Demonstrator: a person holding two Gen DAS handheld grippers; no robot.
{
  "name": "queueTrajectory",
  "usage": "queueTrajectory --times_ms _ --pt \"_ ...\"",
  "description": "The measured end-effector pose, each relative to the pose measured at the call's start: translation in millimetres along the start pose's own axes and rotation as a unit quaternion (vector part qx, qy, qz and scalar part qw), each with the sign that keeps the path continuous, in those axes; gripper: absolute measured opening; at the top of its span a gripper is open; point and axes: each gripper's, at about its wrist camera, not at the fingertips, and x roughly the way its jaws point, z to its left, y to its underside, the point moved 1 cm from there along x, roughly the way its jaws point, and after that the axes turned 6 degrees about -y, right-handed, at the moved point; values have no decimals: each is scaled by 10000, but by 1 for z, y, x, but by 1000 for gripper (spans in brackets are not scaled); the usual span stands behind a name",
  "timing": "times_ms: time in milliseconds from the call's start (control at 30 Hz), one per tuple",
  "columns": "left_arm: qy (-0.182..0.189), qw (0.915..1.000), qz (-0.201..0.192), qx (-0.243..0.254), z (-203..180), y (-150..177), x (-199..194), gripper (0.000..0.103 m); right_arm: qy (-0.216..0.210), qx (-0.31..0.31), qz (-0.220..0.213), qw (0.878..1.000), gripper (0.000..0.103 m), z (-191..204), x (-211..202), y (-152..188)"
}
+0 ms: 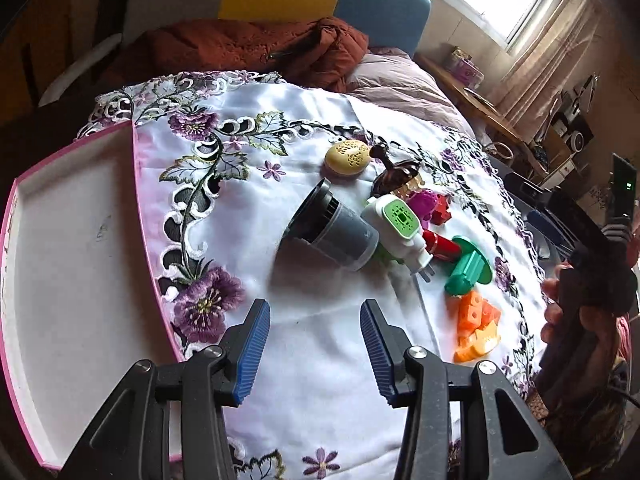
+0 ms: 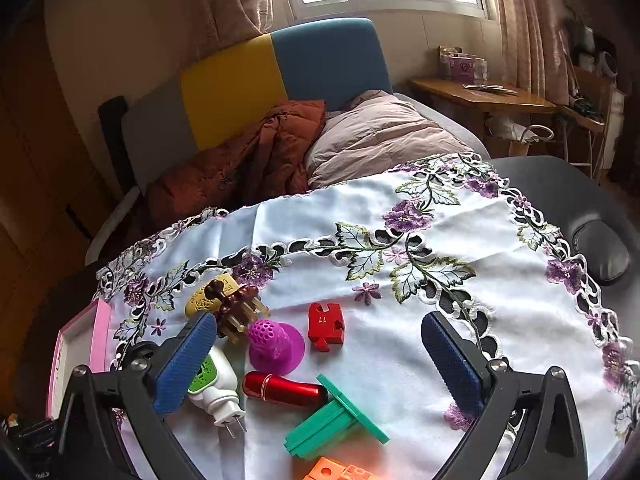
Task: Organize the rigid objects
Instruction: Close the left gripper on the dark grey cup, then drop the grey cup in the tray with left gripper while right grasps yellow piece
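Observation:
A pile of small objects lies on the embroidered white cloth (image 1: pixel 304 128): a grey cup (image 1: pixel 332 228) on its side, a white plug-in device with a green face (image 1: pixel 400 220), a red tube (image 2: pixel 284 390), a green plastic piece (image 2: pixel 334 420), a purple cone (image 2: pixel 276 346), a red puzzle piece (image 2: pixel 326 326), a yellow oval case (image 1: pixel 347 158), a brown hair clip (image 1: pixel 398 174) and orange blocks (image 1: pixel 478 326). My left gripper (image 1: pixel 316 340) hovers open over bare cloth, short of the cup. My right gripper (image 2: pixel 320 360) stands wide open above the pile, nothing held.
A shallow pink-rimmed white box (image 1: pixel 72 248) sits at the cloth's left edge. A hand (image 1: pixel 560 304) holding the other gripper shows at the right of the left wrist view. Behind the table are a bed with a rust quilt (image 2: pixel 248 164) and a pillow, plus a wooden desk (image 2: pixel 484 96).

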Motion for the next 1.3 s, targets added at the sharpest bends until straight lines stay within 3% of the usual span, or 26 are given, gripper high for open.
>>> queueTrajectory --times_ms 100,200,367,567,833,967,1033,1300 --pt "335 9991 258 46 -8 -8 11 47 -30 24 20 10000 103 -1 1 -1" --pt "830 9929 553 -653 -2 -12 26 53 -48 60 2 10000 103 -3 1 -2" --pt "964 9826 417 -1530 5 -25 39 54 -65 65 6 10000 103 -3 1 -2" --pt "754 9791 344 -1860 0 -44 63 58 -59 59 12 10000 103 -2 1 -3" --pt "171 9892 501 -1367 -9 -61 94 58 -74 289 31 9995 103 -11 3 -5" --pt "77 9936 475 -1019 -15 -62 94 56 -63 364 63 9993 103 -13 3 -5" --pt "50 9950 435 -893 -16 -62 95 47 -42 384 76 9992 103 -15 4 -5" --pt "-38 10000 60 -9 -26 -42 69 45 52 766 -21 9970 103 -35 0 -8"
